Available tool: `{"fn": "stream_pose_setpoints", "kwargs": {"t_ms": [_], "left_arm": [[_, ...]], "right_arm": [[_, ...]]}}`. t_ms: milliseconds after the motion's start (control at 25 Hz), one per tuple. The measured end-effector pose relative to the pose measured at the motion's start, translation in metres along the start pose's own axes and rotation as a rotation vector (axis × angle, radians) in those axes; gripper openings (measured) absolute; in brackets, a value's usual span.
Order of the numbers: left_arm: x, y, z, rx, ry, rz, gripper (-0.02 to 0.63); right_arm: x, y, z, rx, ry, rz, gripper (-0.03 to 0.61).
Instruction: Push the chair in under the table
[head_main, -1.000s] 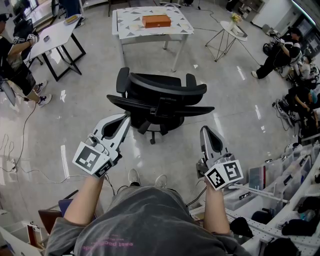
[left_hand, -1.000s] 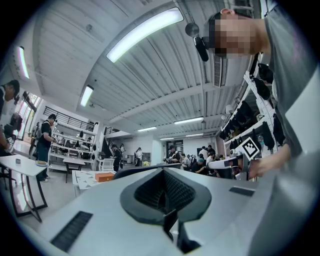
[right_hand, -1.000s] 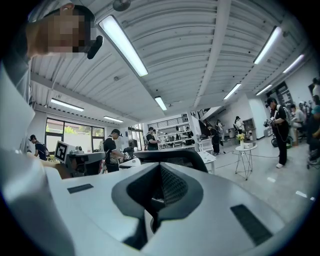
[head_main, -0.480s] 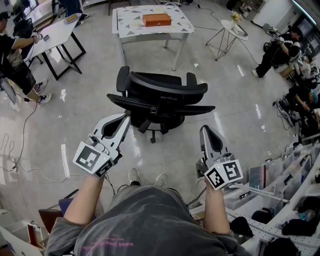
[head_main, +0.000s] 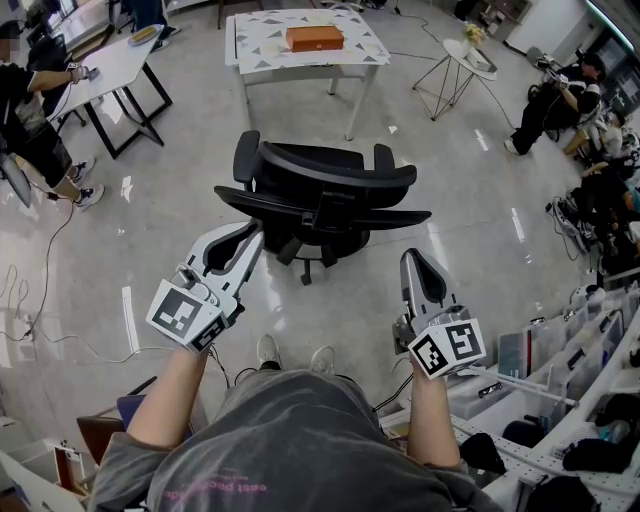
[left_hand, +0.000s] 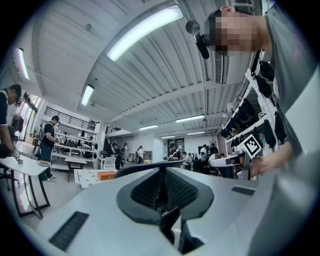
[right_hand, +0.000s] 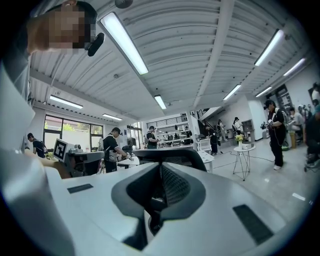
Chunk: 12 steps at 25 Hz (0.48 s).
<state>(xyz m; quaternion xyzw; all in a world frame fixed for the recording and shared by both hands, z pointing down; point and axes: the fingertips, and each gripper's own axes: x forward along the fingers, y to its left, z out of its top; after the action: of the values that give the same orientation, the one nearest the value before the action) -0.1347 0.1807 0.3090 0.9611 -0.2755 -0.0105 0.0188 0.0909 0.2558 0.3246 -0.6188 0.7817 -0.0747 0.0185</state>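
Note:
A black office chair stands on the glossy floor with its back toward me. Beyond it is the white patterned table, which carries an orange box. My left gripper points level at the left end of the chair's back; whether it touches I cannot tell. Its jaws are opening by a narrow slit, with nothing between them. My right gripper hangs short of the chair's right side, shut and empty. The right gripper view shows the chair back just past its tips.
A white desk on black legs and a standing person are at the far left. At the back right are a round wire side table and a seated person. Shelves with bins crowd my right; cables trail on the left.

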Motion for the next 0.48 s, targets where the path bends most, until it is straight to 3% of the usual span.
{"fn": "stream_pose_setpoints", "kwargs": {"t_ms": [480], "left_arm": [[0.0007,0.0052,-0.0064,0.006,0.014,0.012,0.083]], "right_arm": [[0.003,-0.0002,-0.0041,0.003,0.01,-0.001,0.055]]}}
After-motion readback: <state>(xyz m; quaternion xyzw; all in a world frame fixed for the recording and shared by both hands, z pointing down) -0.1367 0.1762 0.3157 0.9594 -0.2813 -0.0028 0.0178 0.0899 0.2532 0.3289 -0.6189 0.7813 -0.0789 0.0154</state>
